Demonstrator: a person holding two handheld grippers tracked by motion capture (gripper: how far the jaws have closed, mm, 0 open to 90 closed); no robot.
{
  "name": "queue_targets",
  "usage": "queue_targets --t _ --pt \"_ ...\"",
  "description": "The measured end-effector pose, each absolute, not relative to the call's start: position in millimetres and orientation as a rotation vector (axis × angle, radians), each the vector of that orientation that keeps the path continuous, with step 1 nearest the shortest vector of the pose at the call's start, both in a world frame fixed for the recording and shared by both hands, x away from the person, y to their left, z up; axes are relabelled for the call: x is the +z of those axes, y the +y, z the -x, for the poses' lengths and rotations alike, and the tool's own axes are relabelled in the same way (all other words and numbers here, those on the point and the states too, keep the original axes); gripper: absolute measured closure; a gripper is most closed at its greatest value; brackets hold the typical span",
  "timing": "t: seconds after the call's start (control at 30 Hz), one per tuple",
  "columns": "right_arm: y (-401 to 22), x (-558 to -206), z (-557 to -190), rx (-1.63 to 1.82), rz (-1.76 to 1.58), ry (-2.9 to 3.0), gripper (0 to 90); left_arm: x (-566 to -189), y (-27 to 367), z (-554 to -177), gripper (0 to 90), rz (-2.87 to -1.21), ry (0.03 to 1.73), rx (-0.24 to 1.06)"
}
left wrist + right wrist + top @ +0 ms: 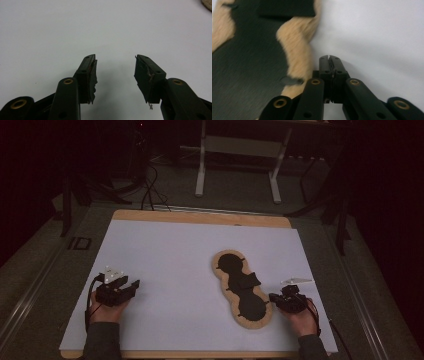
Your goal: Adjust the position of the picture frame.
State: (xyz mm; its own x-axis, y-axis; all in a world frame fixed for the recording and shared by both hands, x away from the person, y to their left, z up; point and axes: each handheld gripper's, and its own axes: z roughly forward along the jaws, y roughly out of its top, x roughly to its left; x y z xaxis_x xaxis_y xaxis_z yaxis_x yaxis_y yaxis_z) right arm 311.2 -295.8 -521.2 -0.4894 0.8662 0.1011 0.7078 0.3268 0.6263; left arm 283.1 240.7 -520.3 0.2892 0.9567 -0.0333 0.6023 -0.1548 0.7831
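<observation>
A tan wooden board (265,320) shaped like a figure eight lies on the white sheet at centre right, with a black recessed inside and a small black piece (248,281) across its waist. My right gripper (272,297) rests against the board's lower right edge; in the right gripper view its jaws are pressed together with nothing between them (329,58), beside the tan rim (298,42). My left gripper (134,285) sits at the left on the bare sheet, far from the board. Its jaws stand apart over white paper (115,60), holding nothing.
The white sheet (170,255) covers a wooden tabletop (200,216). Beyond the table are a metal stand's legs (237,165), cables on the floor (150,190) and dark surroundings. A corner of the board (207,4) shows in the left gripper view.
</observation>
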Motion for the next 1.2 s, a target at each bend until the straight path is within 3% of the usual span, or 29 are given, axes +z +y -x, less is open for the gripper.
queue_targets --t 0.63,1.2 --pt "-295 -522 -304 0.905 -1.392 2.459 90.0 -520 237 -283 55.5 -1.871 1.373 0.638" --pt "-261 -520 -302 0.967 -1.266 2.562 90.0 -519 237 -283 57.0 -1.859 1.346 0.609"
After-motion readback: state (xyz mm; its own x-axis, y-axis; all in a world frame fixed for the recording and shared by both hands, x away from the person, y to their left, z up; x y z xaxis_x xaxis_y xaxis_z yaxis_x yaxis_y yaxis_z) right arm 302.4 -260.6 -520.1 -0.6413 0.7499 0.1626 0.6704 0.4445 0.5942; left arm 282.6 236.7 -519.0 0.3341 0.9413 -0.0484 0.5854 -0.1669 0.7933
